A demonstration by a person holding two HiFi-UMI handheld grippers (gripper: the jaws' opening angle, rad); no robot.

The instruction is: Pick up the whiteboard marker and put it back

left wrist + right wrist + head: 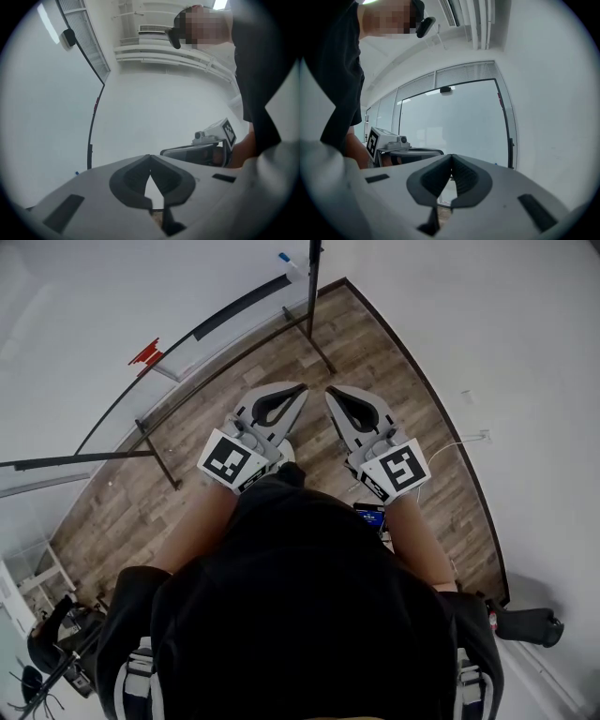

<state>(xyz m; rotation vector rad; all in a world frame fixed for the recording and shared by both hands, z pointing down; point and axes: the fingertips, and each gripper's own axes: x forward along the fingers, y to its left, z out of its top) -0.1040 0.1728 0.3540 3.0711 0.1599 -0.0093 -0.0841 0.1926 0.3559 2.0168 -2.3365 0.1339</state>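
Observation:
Both grippers are held side by side in front of the person, above the wooden floor (394, 381). My left gripper (300, 388) (150, 155) is shut with nothing between its jaws. My right gripper (330, 390) (451, 155) is shut and empty too. Ahead stands a whiteboard (94, 315) (454, 122) in a black frame on a stand. A small white thing with a blue end (289, 262), possibly the marker, sits at the board's far end. A red item (145, 354) is fixed along the board's edge. Neither gripper touches the board.
The stand's black legs (319, 345) (161, 460) reach out over the floor ahead of the grippers. A white wall (525, 352) with a socket and cable (473, 437) closes the right side. Dark equipment (56, 643) lies at the lower left.

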